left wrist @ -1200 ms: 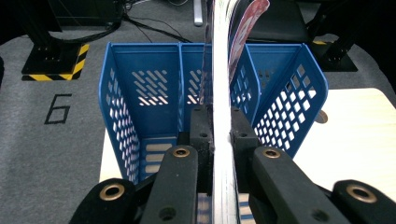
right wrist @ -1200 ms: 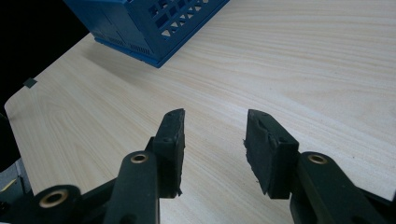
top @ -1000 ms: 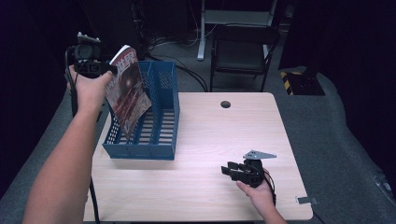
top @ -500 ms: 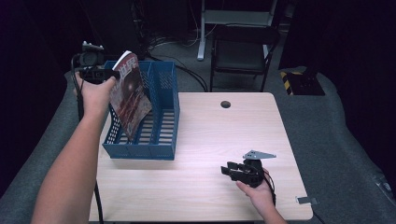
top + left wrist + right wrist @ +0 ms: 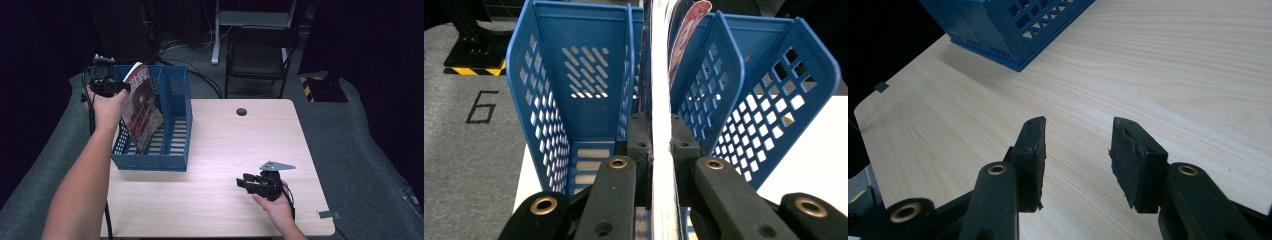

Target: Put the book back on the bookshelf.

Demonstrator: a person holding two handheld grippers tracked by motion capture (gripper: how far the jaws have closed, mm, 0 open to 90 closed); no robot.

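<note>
- A blue file rack with upright dividers and slotted walls stands on the wooden table, at about 9 o'clock from the table's middle, by its left edge.
- A magazine with a dark red cover leans tilted in the rack's left compartment, its lower edge down among the floor slats and its top sticking out above the rim.
- The left gripper is clenched on the magazine's top corner; in the left gripper view the white page edges run straight up between the two pressed pads.
- The right gripper rests on the table at about 5 o'clock, released, nothing between its pads.
- Compared with a second ago, the magazine sits lower in the rack and the left hand is lower with it; the right gripper has not shifted.
</note>
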